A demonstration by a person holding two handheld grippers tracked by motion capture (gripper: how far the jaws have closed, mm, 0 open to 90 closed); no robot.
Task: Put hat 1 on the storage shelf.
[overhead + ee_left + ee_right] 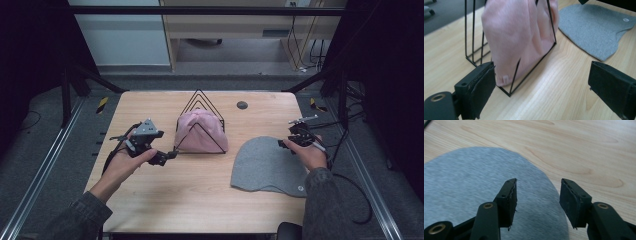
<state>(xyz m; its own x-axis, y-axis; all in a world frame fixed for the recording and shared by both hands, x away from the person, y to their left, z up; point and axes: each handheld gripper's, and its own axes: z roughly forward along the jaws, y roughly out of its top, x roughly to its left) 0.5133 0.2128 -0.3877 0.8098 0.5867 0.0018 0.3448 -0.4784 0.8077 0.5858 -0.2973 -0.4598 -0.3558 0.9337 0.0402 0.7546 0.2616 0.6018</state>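
Observation:
A pink beanie stands tucked inside a black wire rack at the middle of the wooden table. My left gripper sits just left of the rack's front corner, jaws wide open with nothing between them. A grey beanie lies flat on the right side of the table. My right gripper hovers over the grey beanie's upper right edge, jaws open and apart from the cloth.
A small dark round grommet is set in the table near its far edge. Black frame bars and cables flank the table on both sides. Bare wood lies in front of the rack.

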